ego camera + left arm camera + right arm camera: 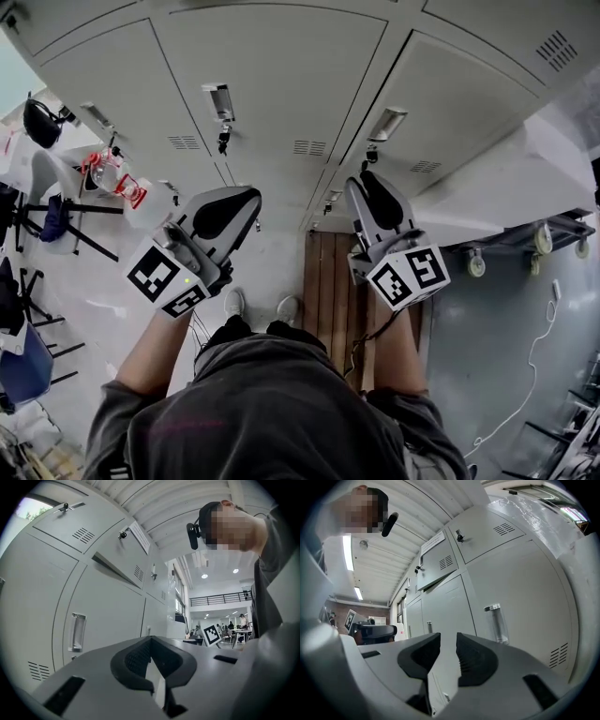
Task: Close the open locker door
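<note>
two grey hand-held grippers show in the head view, the left gripper and the right gripper, both pointing level toward one wall of pale grey metal lockers. only one door stands ajar: the grey metal locker door with a white paper label, in the upper row, with a dark slit along its lower edge. two white shoes stand on the pale floor beside one brown slatted wooden board, and one thin white cable trails over the darker floor at the right. the left gripper's jaws meet at their tips with nothing between them. the right gripper's jaws stand apart, and only a closed locker front shows through the gap. the ajar door lies up and to the left of the left gripper's jaws, well apart from them. in the right gripper view it sits high above that gripper's jaws, likewise well apart, and neither gripper touches it. both gripper views show this door and the ribbed ceiling, which the head view does not make out. the head view alone shows the shoes, the board, the cable and both forearms. only the left gripper view opens onto a far hall with one dark balcony railing.
</note>
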A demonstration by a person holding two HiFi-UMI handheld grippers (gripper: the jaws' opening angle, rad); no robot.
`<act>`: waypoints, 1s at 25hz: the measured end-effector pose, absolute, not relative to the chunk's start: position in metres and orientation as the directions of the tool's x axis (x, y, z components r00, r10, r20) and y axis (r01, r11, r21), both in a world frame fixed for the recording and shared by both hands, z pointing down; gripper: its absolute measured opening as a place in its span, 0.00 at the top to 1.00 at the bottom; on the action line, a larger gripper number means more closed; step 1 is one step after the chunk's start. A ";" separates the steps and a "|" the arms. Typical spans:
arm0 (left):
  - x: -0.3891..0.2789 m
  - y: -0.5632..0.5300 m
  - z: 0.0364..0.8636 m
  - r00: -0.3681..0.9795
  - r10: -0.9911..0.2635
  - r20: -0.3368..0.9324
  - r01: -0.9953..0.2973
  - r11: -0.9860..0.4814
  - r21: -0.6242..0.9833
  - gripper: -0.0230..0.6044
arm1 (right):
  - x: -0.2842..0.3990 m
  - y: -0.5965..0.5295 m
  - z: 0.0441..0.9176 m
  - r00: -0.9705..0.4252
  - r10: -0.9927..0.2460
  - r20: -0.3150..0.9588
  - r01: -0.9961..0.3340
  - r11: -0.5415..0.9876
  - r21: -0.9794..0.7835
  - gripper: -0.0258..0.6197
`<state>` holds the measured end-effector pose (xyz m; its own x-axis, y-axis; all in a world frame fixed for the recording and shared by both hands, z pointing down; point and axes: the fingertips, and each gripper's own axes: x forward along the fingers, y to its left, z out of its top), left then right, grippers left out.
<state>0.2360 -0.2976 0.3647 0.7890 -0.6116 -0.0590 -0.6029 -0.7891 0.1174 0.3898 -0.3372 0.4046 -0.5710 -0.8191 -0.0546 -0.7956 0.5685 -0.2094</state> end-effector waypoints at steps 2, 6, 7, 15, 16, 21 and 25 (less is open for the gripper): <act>0.224 -0.293 0.365 0.781 -0.622 -0.060 -0.613 -0.781 0.119 0.95 | 0.376 -0.332 0.405 -0.586 -0.808 -0.053 -0.784 0.583 -0.213 0.78; 0.195 -0.286 0.365 0.766 -0.640 -0.064 -0.630 -0.767 0.120 0.95 | 0.344 -0.322 0.406 -0.610 -0.791 -0.046 -0.767 0.604 -0.218 0.80; 0.186 -0.284 0.365 0.762 -0.644 -0.067 -0.634 -0.764 0.121 0.95 | 0.335 -0.320 0.407 -0.615 -0.787 -0.040 -0.764 0.608 -0.218 0.80; 0.117 -0.276 0.358 0.759 -0.645 -0.094 -0.632 -0.763 0.132 0.95 | 0.258 -0.298 0.412 -0.640 -0.769 0.006 -0.755 0.627 -0.191 0.85; 0.109 -0.275 0.358 0.761 -0.641 -0.096 -0.629 -0.766 0.133 0.95 | 0.251 -0.297 0.410 -0.634 -0.773 0.006 -0.760 0.622 -0.186 0.85; 0.069 -0.274 0.358 0.775 -0.623 -0.102 -0.610 -0.781 0.137 0.95 | 0.217 -0.292 0.404 -0.610 -0.793 0.008 -0.782 0.600 -0.170 0.86; 0.043 -0.269 0.358 0.788 -0.606 -0.107 -0.593 -0.795 0.130 0.95 | 0.193 -0.283 0.406 -0.586 -0.810 0.009 -0.799 0.577 -0.167 0.87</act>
<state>0.0426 -0.2689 0.3581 0.7883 -0.6059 -0.1071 -0.5931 -0.7946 0.1301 0.1933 -0.2829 0.4061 -0.5864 -0.8100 0.0088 -0.7994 0.5770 -0.1675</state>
